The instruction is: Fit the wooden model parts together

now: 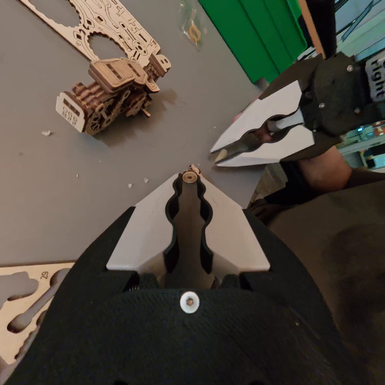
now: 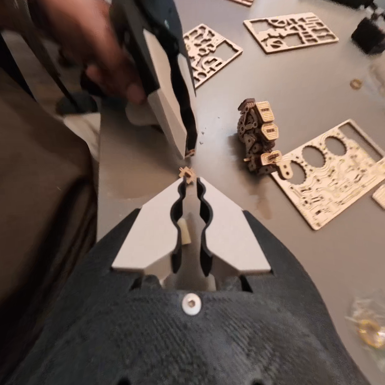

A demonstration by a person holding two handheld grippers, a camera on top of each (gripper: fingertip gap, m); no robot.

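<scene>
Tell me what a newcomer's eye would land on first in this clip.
First, the two tongs meeting tip to tip above the grey table: the left tongs pinch a small round wooden piece, and the right tongs pinch a tiny toothed gear. Next, the half-built wooden model standing farther back, beside a punched-out part sheet.

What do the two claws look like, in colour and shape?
Both match. The left claw has a black textured body, two pale wedge-shaped fingers lined with wavy black pads, and a white screw at the centre. The right claw is built the same way.
</scene>
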